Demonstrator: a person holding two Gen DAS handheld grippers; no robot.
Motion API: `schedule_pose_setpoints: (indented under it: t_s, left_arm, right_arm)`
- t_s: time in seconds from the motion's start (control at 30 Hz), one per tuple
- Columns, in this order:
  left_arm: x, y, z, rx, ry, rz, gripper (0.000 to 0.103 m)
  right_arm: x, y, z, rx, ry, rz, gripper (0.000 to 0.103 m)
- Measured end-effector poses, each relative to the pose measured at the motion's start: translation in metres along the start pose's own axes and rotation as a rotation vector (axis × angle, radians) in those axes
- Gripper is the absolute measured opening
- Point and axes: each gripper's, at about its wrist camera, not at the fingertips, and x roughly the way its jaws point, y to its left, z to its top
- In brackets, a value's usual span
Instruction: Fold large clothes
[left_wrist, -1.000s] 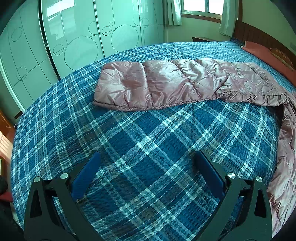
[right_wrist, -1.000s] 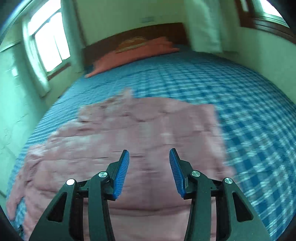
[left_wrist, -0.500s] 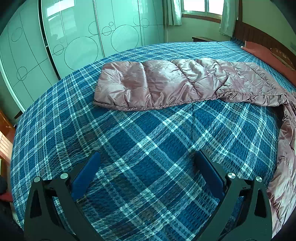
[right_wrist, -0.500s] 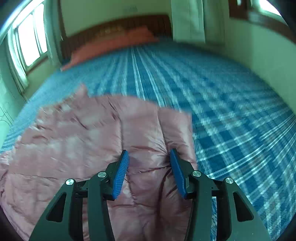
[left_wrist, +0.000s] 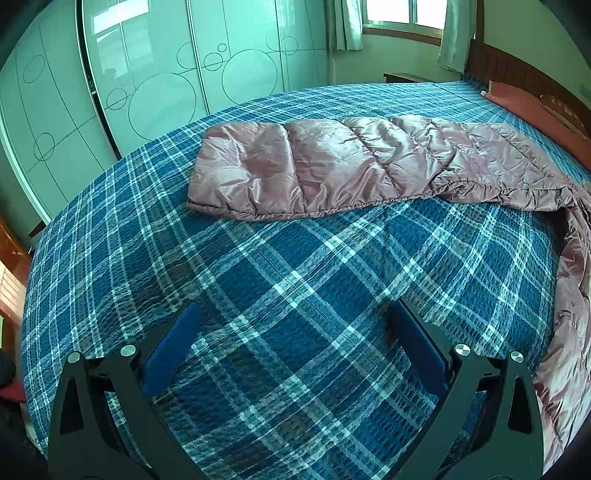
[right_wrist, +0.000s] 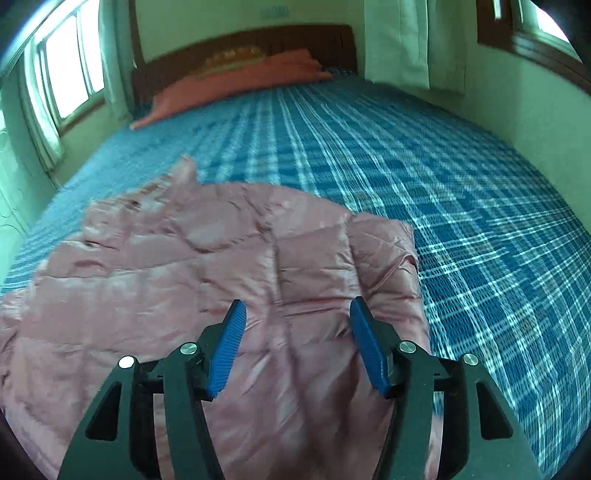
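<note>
A pink quilted down jacket lies spread on the blue plaid bed. In the left wrist view its sleeve (left_wrist: 317, 166) stretches flat across the bed, and the body runs down the right edge (left_wrist: 569, 332). My left gripper (left_wrist: 291, 314) is open wide and empty, low over bare bedspread, well short of the sleeve. In the right wrist view the jacket body (right_wrist: 221, 280) fills the lower left. My right gripper (right_wrist: 295, 314) is open and empty, just above the jacket near its right edge (right_wrist: 402, 251).
The blue plaid bedspread (right_wrist: 461, 192) covers the whole bed. A salmon pillow (right_wrist: 240, 81) lies by the dark wooden headboard (right_wrist: 258, 40). Glass wardrobe doors (left_wrist: 155, 81) stand beyond the far bed edge. Windows with curtains sit on the walls.
My right gripper has swung to the right and opened wider over the jacket's right part. The left gripper and the sleeve have not moved.
</note>
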Motion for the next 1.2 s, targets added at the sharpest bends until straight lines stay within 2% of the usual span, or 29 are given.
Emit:
schedule_pose_setpoints:
  t_s: [0.1, 0.23, 0.6, 0.77, 1.03, 1.2]
  left_arm:
    - [0.001, 0.000, 0.000, -0.002, 0.001, -0.003, 0.101]
    - [0.000, 0.000, 0.000, -0.002, 0.000, -0.003, 0.101]
    - [-0.002, -0.002, 0.000, -0.003, 0.002, -0.005, 0.101]
    - [0.003, 0.002, 0.009, -0.016, 0.032, -0.025, 0.101]
    - [0.007, 0.019, 0.030, -0.133, 0.014, -0.137, 0.101]
    - [0.029, 0.024, 0.055, -0.248, 0.021, -0.239, 0.101]
  right_arm:
    - [-0.014, 0.019, -0.021, -0.047, 0.005, 0.041, 0.058]
    - [-0.001, 0.035, -0.045, -0.084, 0.044, 0.009, 0.058]
    - [0.007, 0.040, -0.056, -0.081, 0.021, 0.001, 0.061]
    - [0.004, 0.039, -0.061, -0.081, 0.014, 0.003, 0.061]
    - [0.003, 0.039, -0.060, -0.084, 0.010, 0.002, 0.061]
    - [0.003, 0.040, -0.061, -0.089, 0.006, -0.005, 0.062]
